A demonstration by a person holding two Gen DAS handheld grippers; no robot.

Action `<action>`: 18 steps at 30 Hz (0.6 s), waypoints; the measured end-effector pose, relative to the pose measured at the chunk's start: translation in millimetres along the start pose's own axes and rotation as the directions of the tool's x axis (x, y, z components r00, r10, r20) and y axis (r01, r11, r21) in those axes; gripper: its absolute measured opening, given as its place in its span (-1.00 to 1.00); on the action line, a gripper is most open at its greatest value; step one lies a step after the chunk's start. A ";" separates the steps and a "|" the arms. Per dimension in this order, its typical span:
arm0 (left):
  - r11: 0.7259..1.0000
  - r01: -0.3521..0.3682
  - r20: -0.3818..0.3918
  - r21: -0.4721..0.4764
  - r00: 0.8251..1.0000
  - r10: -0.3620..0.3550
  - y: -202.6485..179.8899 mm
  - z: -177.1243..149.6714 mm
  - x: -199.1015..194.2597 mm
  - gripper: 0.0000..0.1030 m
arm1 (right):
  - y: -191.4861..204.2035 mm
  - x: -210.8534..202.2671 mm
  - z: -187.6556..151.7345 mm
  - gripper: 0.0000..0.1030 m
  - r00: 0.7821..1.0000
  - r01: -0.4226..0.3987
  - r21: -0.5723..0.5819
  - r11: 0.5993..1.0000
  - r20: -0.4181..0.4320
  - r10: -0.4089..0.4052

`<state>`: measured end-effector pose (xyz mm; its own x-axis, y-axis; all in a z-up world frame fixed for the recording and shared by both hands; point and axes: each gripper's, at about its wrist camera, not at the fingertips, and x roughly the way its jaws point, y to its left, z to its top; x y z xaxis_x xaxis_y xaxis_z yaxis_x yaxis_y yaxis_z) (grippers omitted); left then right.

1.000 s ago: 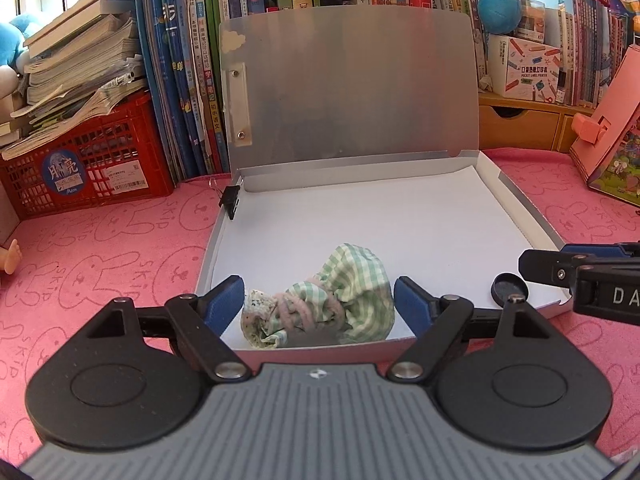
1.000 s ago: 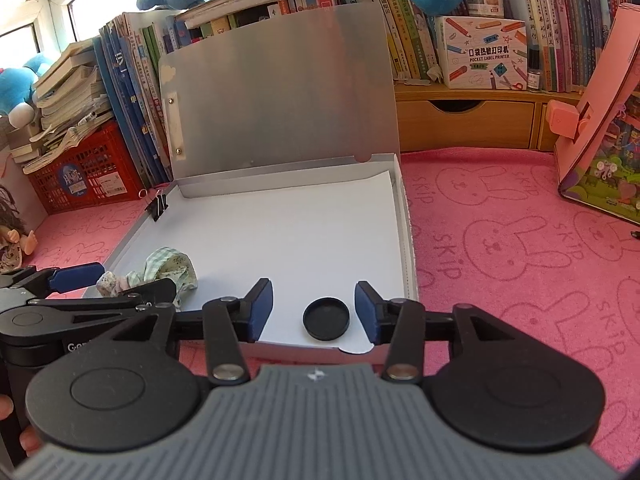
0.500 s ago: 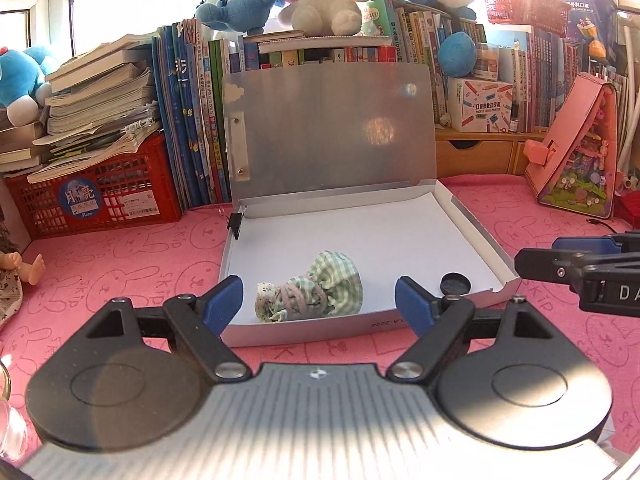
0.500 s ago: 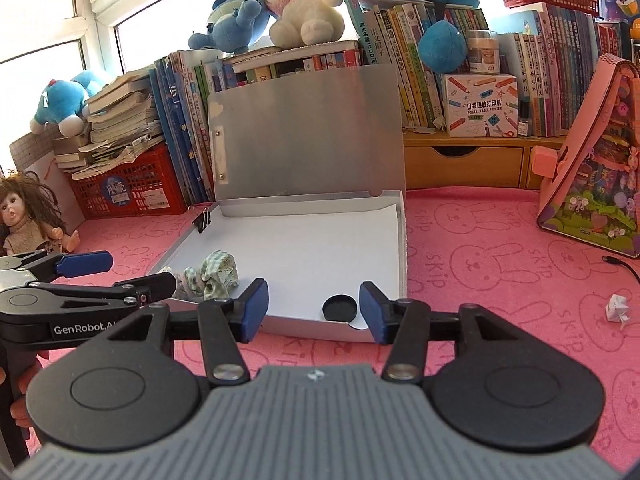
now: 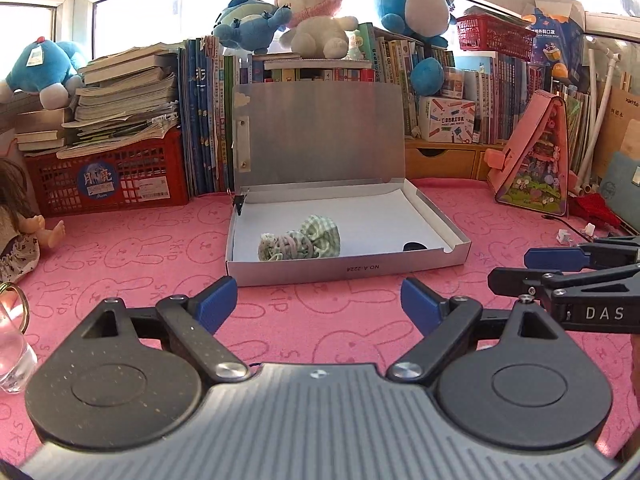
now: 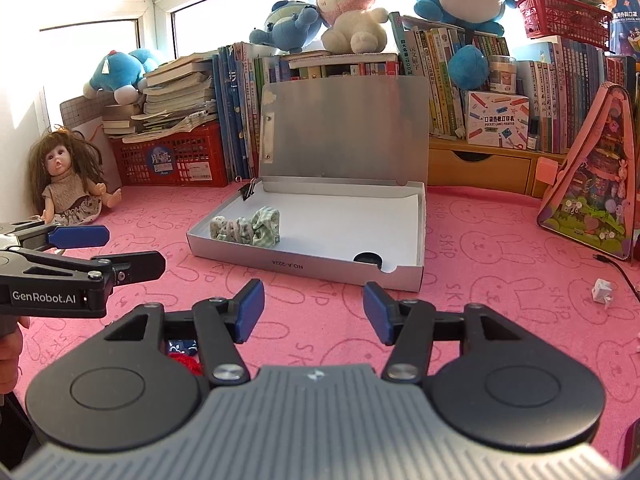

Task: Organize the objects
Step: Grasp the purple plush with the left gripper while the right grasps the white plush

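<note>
A grey file box (image 5: 348,268) (image 6: 304,265) lies open on the pink mat, its lid upright against the books. Inside lie a bundle of green checked scrunchies (image 5: 300,243) (image 6: 246,229) near the front left and a black round cap (image 5: 414,246) (image 6: 366,258) at the front right corner. My left gripper (image 5: 318,306) is open and empty, well in front of the box. My right gripper (image 6: 314,312) is open and empty, also in front of the box. Each gripper shows at the edge of the other's view.
A doll (image 6: 66,178) sits at the far left. A red crate (image 5: 108,182) with books and a row of books stand behind the box. A pink toy house (image 6: 596,184) is at the right. A crumpled paper (image 6: 602,291) lies on the mat. A glass (image 5: 10,344) stands at the left.
Both grippers have pulled back from the box toward me and risen. The scrunchies and the black cap stay where they lay in the box.
</note>
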<state>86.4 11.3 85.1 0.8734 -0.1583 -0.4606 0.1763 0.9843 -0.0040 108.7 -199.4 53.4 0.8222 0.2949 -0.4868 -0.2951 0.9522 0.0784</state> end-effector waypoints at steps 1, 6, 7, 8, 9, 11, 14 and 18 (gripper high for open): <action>1.000 -0.004 0.003 0.000 1.000 0.004 0.1 -4.2 -3.6 0.78 | 3.3 -3.2 -4.4 0.36 1.000 -0.001 -0.013 1.000 -0.002 0.001; 1.000 -0.029 0.003 0.009 1.000 0.029 0.9 -30.3 -19.7 0.79 | 14.9 -17.6 -21.2 0.43 1.000 0.008 -0.061 0.998 0.007 -0.007; 0.999 -0.032 0.002 0.008 0.999 0.032 1.1 -35.4 -22.7 0.79 | 16.7 -19.7 -24.4 0.44 1.000 0.007 -0.068 0.998 0.008 -0.006; 0.999 -0.034 0.001 0.007 0.999 0.034 1.4 -40.5 -25.4 0.79 | 18.4 -21.3 -27.3 0.44 1.000 0.006 -0.074 0.997 0.008 -0.006; 0.999 -0.036 0.001 0.005 0.999 0.036 1.8 -45.6 -28.5 0.79 | 20.5 -22.9 -30.9 0.46 1.000 0.008 -0.082 0.997 0.007 -0.007; 0.999 -0.040 0.001 0.004 0.999 0.040 2.9 -54.6 -33.6 0.80 | 24.7 -23.4 -37.3 0.48 1.000 0.013 -0.101 0.995 0.003 -0.013; 0.999 -0.051 0.000 -0.002 0.999 0.051 4.3 -67.0 -40.3 0.82 | 30.2 -21.0 -47.3 0.49 1.000 0.026 -0.127 0.992 -0.009 -0.028; 0.999 -0.053 -0.006 -0.011 0.999 0.053 7.0 -82.7 -48.0 0.84 | 32.9 -16.8 -57.4 0.53 0.999 0.034 -0.137 0.990 -0.025 -0.038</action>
<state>8.1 32.1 33.8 0.8788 -0.1056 -0.4654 0.1250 0.9921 0.0110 57.2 -177.6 14.2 0.8206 0.2564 -0.5107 -0.3305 0.9420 -0.0582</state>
